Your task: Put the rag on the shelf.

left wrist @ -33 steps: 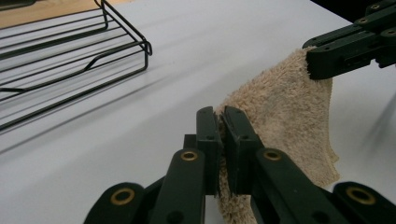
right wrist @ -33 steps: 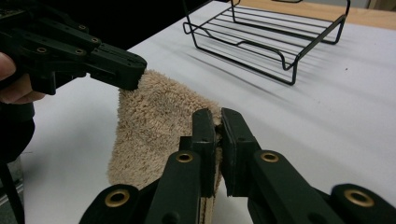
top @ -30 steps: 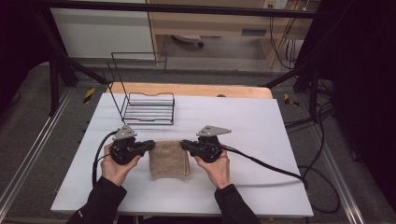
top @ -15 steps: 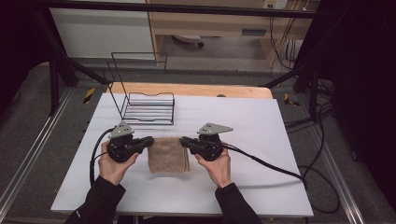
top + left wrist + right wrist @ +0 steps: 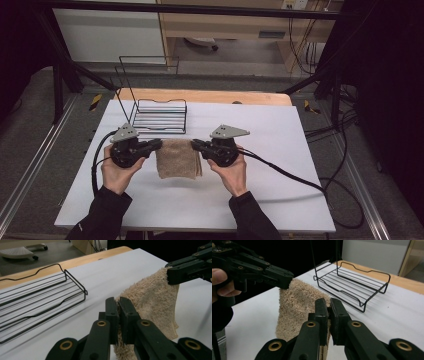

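Note:
A folded beige towel (image 5: pixel 176 159) hangs between the two grippers just above the white table (image 5: pixel 270 135), its far edge lifted. My left gripper (image 5: pixel 157 143) is shut on the towel's far left corner (image 5: pixel 125 305). My right gripper (image 5: pixel 195 145) is shut on the far right corner (image 5: pixel 322 300). In the left gripper view the towel (image 5: pixel 152 305) drapes down to the right, with the other gripper's jaws pinching its top corner. In the right gripper view the towel (image 5: pixel 297 302) hangs to the left of my jaws.
A black wire rack (image 5: pixel 161 116) stands just behind the towel at the table's back left, with a tall wire back. It also lies at the left in the left gripper view (image 5: pixel 37 297) and at upper right in the right gripper view (image 5: pixel 352 285). Cables trail off both sides.
Both grippers have moved away from the person toward the rack, carrying the towel's far edge with them. The towel now sits a little farther back on the table.

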The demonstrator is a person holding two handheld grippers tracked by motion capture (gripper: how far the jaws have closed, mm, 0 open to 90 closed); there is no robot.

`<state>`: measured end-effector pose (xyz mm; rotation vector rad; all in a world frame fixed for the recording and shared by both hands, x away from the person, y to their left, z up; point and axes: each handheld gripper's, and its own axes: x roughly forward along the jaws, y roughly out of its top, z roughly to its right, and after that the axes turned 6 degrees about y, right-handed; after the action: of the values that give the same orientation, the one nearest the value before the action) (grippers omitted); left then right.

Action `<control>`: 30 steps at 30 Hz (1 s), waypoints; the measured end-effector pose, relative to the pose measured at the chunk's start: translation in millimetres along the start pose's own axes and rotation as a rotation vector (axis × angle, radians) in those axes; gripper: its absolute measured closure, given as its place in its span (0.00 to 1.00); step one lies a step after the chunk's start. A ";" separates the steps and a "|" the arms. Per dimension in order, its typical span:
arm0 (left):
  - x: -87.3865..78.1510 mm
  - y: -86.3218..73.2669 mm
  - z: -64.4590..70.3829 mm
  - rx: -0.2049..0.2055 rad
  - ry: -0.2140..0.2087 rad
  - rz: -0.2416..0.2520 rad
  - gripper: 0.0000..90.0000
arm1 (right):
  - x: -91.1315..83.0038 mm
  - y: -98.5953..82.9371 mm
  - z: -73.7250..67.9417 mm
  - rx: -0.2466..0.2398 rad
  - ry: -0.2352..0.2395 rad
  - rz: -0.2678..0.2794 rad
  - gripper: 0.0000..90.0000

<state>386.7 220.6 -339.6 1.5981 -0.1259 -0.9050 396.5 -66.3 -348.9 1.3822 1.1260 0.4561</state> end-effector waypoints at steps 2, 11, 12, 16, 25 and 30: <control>-1.1 2.6 -2.2 -0.005 0.004 0.012 0.95 | 0.2 4.3 -1.0 -0.007 -0.003 0.011 0.95; -4.8 12.4 -9.4 -0.001 0.031 0.051 0.95 | 4.9 19.7 -2.6 -0.027 -0.023 0.046 0.95; -5.0 13.4 -10.1 0.002 0.036 0.053 0.95 | 5.4 21.2 -2.7 -0.031 -0.024 0.047 0.95; -5.4 17.9 -13.1 -0.002 0.048 0.067 0.95 | 7.5 27.2 -3.2 -0.037 -0.031 0.060 0.95; -7.8 28.9 -19.5 -0.002 0.075 0.096 0.95 | 11.3 42.0 -3.4 -0.059 -0.051 0.086 0.95; -10.3 37.7 -24.3 -0.001 0.097 0.116 0.95 | 14.0 50.6 -3.1 -0.060 -0.057 0.106 0.95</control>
<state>409.3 235.8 -302.6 1.6133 -0.1484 -0.7371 417.6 -42.6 -306.9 1.3983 0.9885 0.5188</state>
